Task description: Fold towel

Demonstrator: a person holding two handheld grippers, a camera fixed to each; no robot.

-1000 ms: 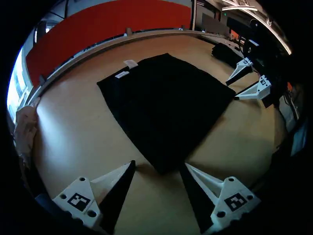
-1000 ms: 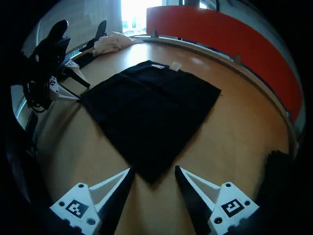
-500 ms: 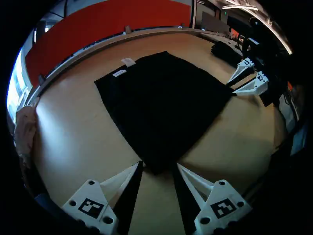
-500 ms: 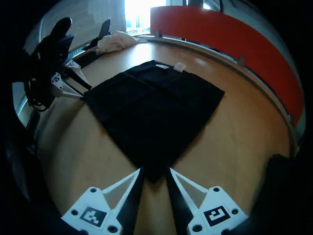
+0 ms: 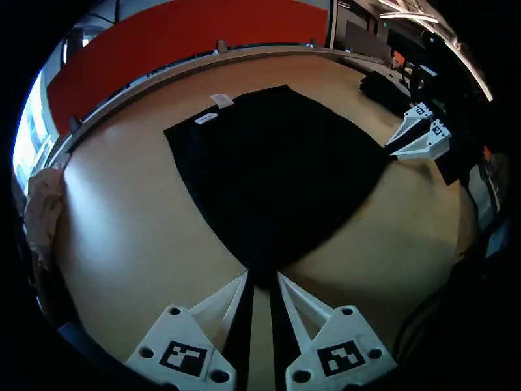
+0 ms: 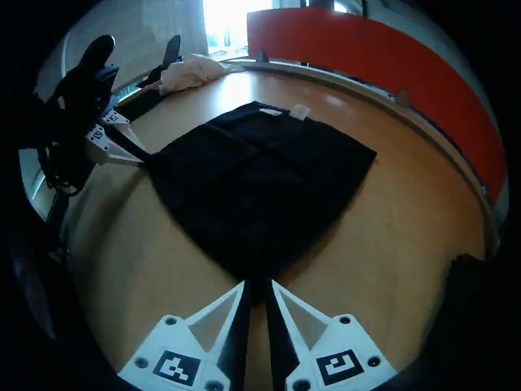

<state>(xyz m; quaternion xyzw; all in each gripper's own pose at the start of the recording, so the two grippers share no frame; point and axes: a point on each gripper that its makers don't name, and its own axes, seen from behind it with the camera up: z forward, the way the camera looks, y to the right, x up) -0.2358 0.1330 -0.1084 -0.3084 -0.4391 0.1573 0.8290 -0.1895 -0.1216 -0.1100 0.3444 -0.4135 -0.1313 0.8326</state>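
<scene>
Left hand-held gripper (image 5: 262, 277) and right hand-held gripper (image 6: 258, 284) clamp the flat black towel (image 5: 280, 163) by its corners.

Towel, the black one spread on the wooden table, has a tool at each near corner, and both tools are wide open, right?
Not wide open. In the left gripper view the left tool is shut on one corner of the towel, and in the right gripper view the right tool is shut on another. The rest holds: the towel is black and spread on the wooden table.
</scene>
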